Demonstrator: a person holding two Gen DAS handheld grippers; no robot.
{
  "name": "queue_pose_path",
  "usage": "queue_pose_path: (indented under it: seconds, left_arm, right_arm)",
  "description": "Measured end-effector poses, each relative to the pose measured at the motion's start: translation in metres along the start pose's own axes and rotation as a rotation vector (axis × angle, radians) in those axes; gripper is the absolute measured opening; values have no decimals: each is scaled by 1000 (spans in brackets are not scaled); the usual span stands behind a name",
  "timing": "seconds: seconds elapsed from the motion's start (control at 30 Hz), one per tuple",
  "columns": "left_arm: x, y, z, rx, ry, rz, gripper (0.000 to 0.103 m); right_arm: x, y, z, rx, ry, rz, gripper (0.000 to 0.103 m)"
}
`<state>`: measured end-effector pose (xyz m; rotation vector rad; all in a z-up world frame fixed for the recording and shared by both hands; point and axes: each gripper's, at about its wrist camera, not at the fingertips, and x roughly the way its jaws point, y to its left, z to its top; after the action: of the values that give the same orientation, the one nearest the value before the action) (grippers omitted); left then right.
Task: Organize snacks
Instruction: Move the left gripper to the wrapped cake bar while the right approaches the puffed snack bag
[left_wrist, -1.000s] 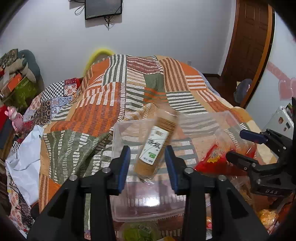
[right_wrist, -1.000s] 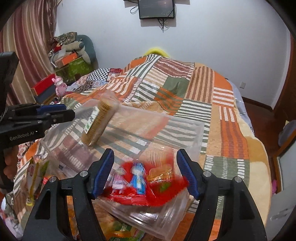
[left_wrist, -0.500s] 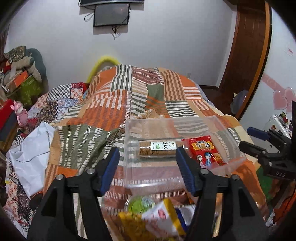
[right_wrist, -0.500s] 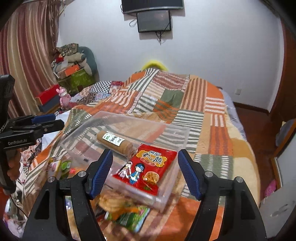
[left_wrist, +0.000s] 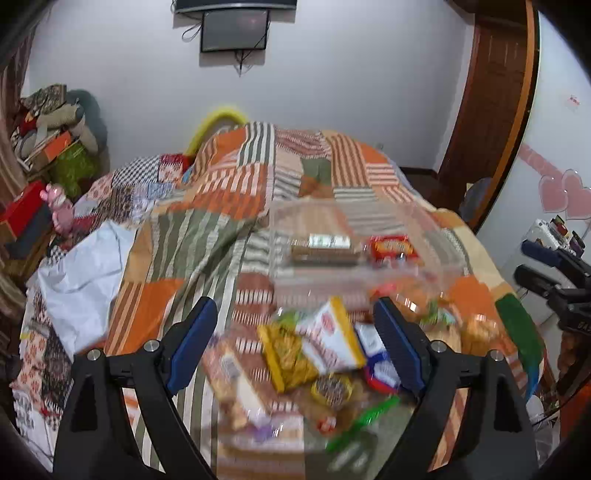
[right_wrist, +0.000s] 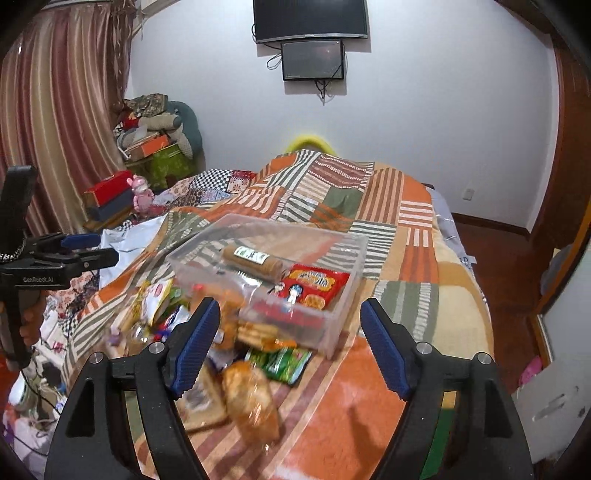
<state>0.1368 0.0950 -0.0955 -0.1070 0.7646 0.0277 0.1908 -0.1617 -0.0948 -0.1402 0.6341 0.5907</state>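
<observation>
A clear plastic box (right_wrist: 334, 325) (left_wrist: 436, 225) sits on the patchwork bedspread. Inside it lie a brown roll of biscuits (right_wrist: 251, 260) (left_wrist: 325, 247) and a red snack packet (right_wrist: 314, 286) (left_wrist: 393, 247). In front of the box lies a loose pile of snacks: a white and yellow packet (left_wrist: 332, 338), a green packet (right_wrist: 282, 362) and a bag of golden pastries (right_wrist: 251, 400). My left gripper (left_wrist: 295, 343) hangs over the pile, its jaws opening, nothing between them. My right gripper (right_wrist: 290, 343) is held back from the box, jaws opening, empty.
The bedspread (right_wrist: 402, 229) covers the bed. A white bag (left_wrist: 81, 273) lies at its left side. Boxes and a pink toy (right_wrist: 142, 194) crowd the left corner. A wooden door (left_wrist: 491, 110) and red floor are on the right. A screen (right_wrist: 312, 61) hangs on the far wall.
The biscuit roll left my left gripper and now lies in the box; the red packet has settled beside it. Both grippers drew back from the box and their jaws widened.
</observation>
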Motion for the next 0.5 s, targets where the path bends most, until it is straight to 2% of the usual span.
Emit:
queue_pose_path:
  seconds: [0.23,0.5]
  left_arm:
    - [-1,13,-38,-47,69,22,87]
    - [21,23,-76,-111,152,44,87]
  right_arm:
    - [-14,12,-20,20,-8,0,79]
    - [4,11,-44,66,62,8,79]
